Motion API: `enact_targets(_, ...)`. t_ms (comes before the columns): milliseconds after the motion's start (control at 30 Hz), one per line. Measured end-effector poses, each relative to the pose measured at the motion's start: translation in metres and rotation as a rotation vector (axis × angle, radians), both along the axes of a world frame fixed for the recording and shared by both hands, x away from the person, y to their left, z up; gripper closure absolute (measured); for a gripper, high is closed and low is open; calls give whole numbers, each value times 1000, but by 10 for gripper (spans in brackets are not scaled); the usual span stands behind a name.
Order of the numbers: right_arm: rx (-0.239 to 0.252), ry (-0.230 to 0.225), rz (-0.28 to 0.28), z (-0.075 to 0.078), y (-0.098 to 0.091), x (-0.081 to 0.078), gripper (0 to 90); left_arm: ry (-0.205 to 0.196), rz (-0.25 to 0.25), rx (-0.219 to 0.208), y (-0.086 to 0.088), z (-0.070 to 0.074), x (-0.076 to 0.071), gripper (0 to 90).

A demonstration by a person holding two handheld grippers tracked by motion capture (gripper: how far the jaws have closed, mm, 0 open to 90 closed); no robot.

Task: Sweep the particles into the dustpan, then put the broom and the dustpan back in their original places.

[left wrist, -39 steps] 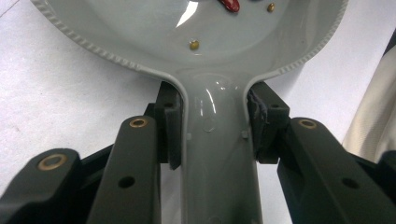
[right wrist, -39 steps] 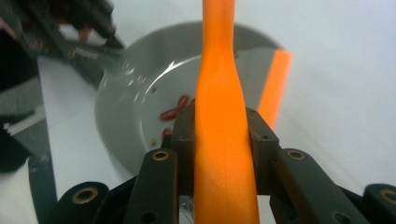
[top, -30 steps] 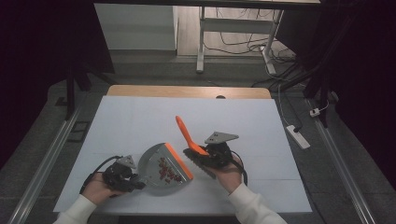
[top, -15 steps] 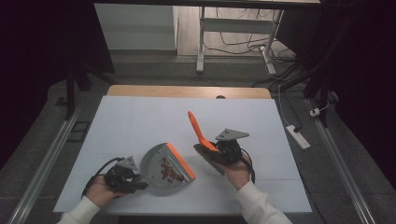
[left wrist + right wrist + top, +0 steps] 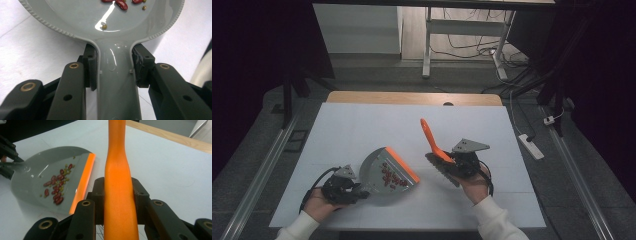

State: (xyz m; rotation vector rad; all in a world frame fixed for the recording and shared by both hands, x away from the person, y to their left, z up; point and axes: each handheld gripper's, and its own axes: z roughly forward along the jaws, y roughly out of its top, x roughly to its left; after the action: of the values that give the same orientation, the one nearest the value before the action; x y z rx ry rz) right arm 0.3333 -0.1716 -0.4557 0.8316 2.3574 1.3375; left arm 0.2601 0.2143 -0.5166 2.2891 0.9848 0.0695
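Note:
A grey dustpan (image 5: 384,172) with an orange lip lies on the white table sheet (image 5: 362,125), holding several red beans (image 5: 393,177) and small green ones. My left gripper (image 5: 357,191) is shut on the dustpan handle (image 5: 116,82), its pads (image 5: 91,67) pressing both sides. To the right, my right gripper (image 5: 452,160) is shut on the orange handle of a brush (image 5: 432,140), whose dark bristles (image 5: 439,170) hang just above the sheet. In the right gripper view the brush handle (image 5: 118,182) rises between the jaws, with the dustpan (image 5: 42,175) off to the left.
The wooden table edge (image 5: 412,97) runs along the far side. Beyond it stand a desk frame (image 5: 428,45) and cables on the floor. A white power strip (image 5: 529,146) lies on the floor at the right.
My right gripper has carried the brush to the right, away from the dustpan's lip. The left gripper and dustpan have stayed put.

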Motion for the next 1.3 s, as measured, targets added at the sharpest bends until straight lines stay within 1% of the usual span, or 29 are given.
enact_targets(100, 2, -8, 2, 1, -7, -1, 705, -11, 47, -22, 3, 1, 0, 623)
enact_targets(233, -1, -7, -10, 1, -17, -3, 705, -28, 79, -40, 7, 3, -1, 623)
enact_targets(400, -18, -1, -30, -3, -28, -5, 704, -40, 100, -49, 9, 4, -1, 623)
enact_targets(500, -31, -2, -24, -7, -34, -5, 705, -41, 107, -58, 10, 4, -1, 623)
enact_targets(600, -30, 0, -13, -8, -38, -5, 704, -49, 129, -74, 12, 5, -3, 623)
enact_targets(700, -26, 4, -9, -9, -43, -6, 704, -54, 166, -90, 15, 6, -4, 623)
enact_targets(767, -19, 7, -18, -8, -46, -7, 704, -55, 197, -97, 16, 5, -5, 623)
enact_targets(967, 5, 24, -17, -6, -55, -10, 704, -58, 276, -94, 18, 3, -6, 623)
enact_targets(1033, 4, 25, -14, -7, -59, -11, 704, -58, 293, -100, 18, 3, -6, 623)
enact_targets(1133, 8, 27, -13, -6, -64, -13, 704, -63, 311, -97, 18, 4, -7, 623)
enact_targets(1233, 29, 34, -8, -6, -69, -13, 704, -65, 332, -93, 18, 4, -9, 623)
enact_targets(1300, 31, 41, 0, -7, -70, -12, 704, -66, 341, -94, 18, 4, -10, 623)
